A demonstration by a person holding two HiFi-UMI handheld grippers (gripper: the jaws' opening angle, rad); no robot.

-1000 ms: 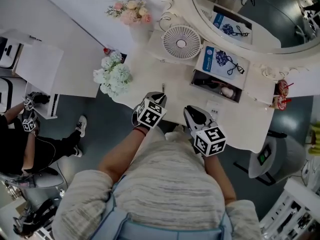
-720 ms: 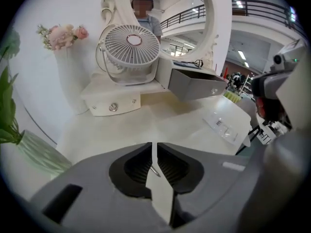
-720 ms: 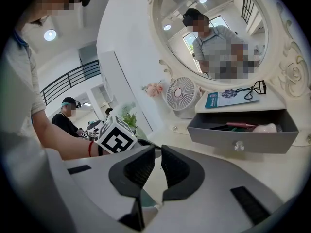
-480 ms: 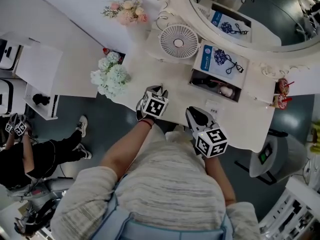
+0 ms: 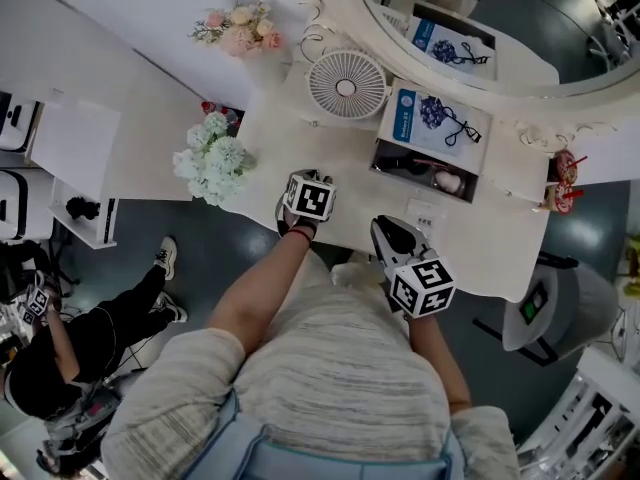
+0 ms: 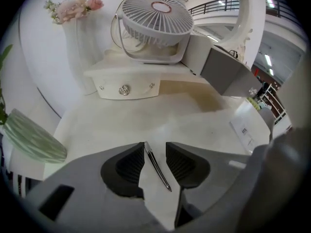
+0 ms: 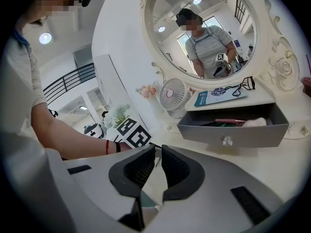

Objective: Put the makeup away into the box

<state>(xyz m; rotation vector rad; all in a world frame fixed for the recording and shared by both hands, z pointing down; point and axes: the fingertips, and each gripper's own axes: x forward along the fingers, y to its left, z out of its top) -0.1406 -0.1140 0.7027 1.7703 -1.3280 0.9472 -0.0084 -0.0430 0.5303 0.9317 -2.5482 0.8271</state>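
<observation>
Left jaws: left gripper (image 6: 154,148) stands released; the jaws have just been opening, pads apart and pressing on nothing.
Between left jaws: a slim metal makeup tool (image 6: 157,166) lies flat on the table (image 6: 146,115), running lengthways through the gap, its upper end close by the left pad; I cannot tell whether it touches.
Right jaws: right gripper (image 7: 158,149) has its pads nearly together, only a thin slit between them, nothing gripped.
Right gripper, place: over the table's front edge, to the right of the left gripper, well apart from the tool.
Left gripper, pose: tipped steeply down at the table top; its marker cube (image 5: 309,197) faces the head camera.
Box: grey box (image 5: 424,172) stands open on the table, right of the left gripper and beyond the right one, near the mirror (image 7: 204,33).
Box contents: a pale pink item (image 7: 253,123) and a reddish stick (image 7: 228,121); the rest is too dark to tell.
On box top: blue-and-white card (image 5: 438,118) with an eyelash curler on it.
Beside box: white fan (image 6: 155,13) on a small drawer unit (image 6: 126,89), just left of the box.
Further left: tall white vase of pink flowers (image 6: 73,8); a ribbed pale-green vase (image 6: 34,140) at the table's left edge.
Table, right part: a small white card (image 5: 425,211) lies flat in front of the box.
</observation>
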